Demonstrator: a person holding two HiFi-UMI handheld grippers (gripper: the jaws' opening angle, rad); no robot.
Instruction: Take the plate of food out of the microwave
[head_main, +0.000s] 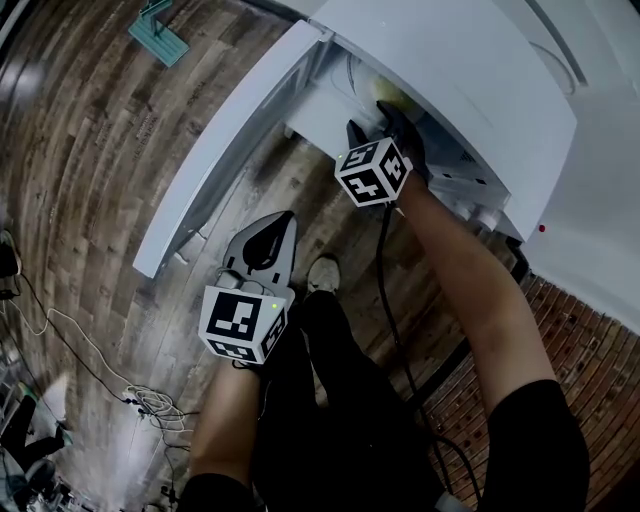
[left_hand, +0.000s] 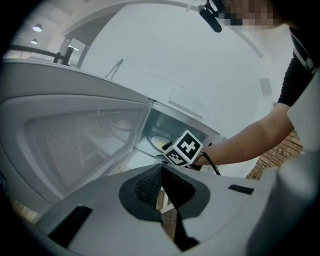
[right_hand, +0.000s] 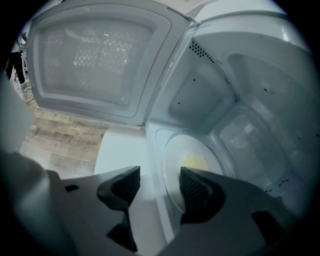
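The white microwave (head_main: 470, 80) stands with its door (head_main: 220, 150) swung wide to the left. Inside, a pale plate (right_hand: 187, 187) carries yellow food (right_hand: 197, 161), and the food (head_main: 387, 95) also shows in the head view. My right gripper (right_hand: 159, 185) is open at the cavity's mouth. The plate's near rim lies in the gap between its pads, and I cannot tell whether they touch it. My left gripper (head_main: 279, 224) hangs lower, out in front of the door, shut on nothing. From the left gripper view, the right gripper's marker cube (left_hand: 184, 148) sits before the plate (left_hand: 157, 142).
Wood-plank floor (head_main: 90, 150) lies below, with loose cables (head_main: 140, 400) at the left and a teal object (head_main: 158, 32) at the far top. A brick wall (head_main: 580, 350) runs along the right. The person's shoe (head_main: 322, 272) is under the door.
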